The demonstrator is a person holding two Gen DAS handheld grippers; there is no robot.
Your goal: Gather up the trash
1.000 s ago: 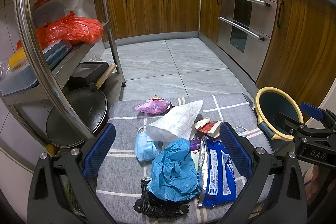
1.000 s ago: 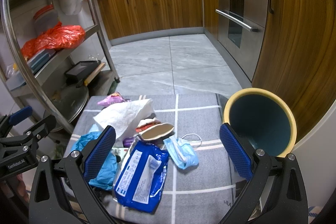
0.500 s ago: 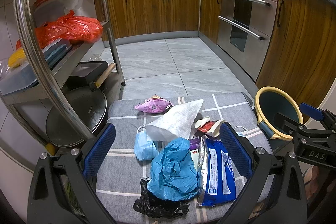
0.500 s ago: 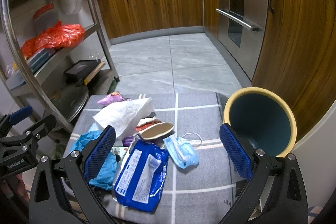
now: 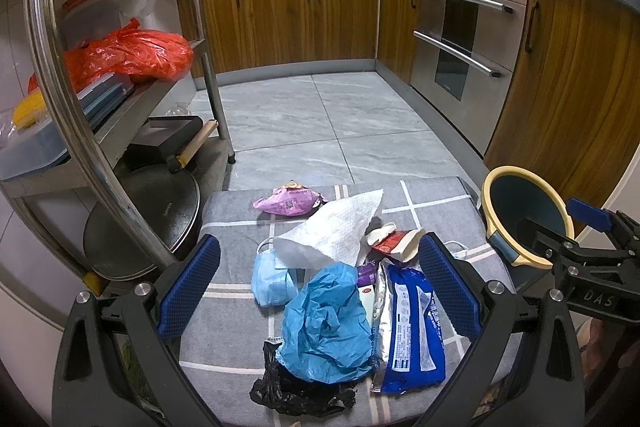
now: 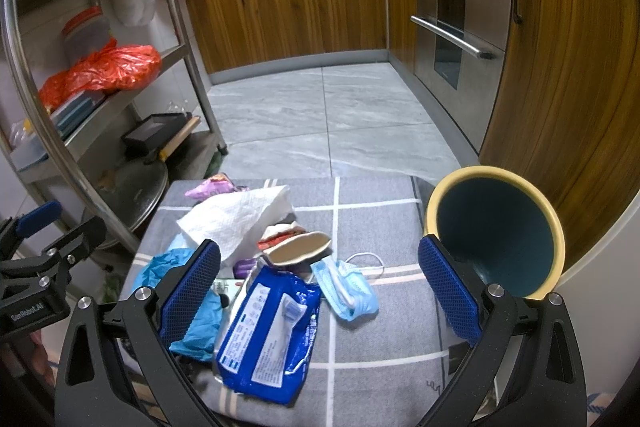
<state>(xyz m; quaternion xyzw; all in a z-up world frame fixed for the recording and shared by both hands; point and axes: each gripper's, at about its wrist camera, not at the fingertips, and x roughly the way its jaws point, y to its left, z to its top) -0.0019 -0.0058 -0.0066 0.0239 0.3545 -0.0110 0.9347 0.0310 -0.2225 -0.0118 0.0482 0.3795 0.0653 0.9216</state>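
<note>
Metal rack (image 5: 60, 75) far left, pans stowed low. Left gripper (image 5: 318, 287) hangs spread wide and empty over the heap on the grey mat (image 5: 236, 227) — framing the blue plastic bag (image 5: 326, 323), likely its first pick. Trash lies clustered mid-mat: face mask (image 5: 272, 281), paper towel (image 5: 332, 233), blue wipes pack (image 6: 268, 331), a second mask (image 6: 348, 291). Right gripper (image 6: 320, 301) likewise released, nothing between its jaws. Bin (image 6: 496, 235) stands at the mat's right edge — close for short drops.
</note>
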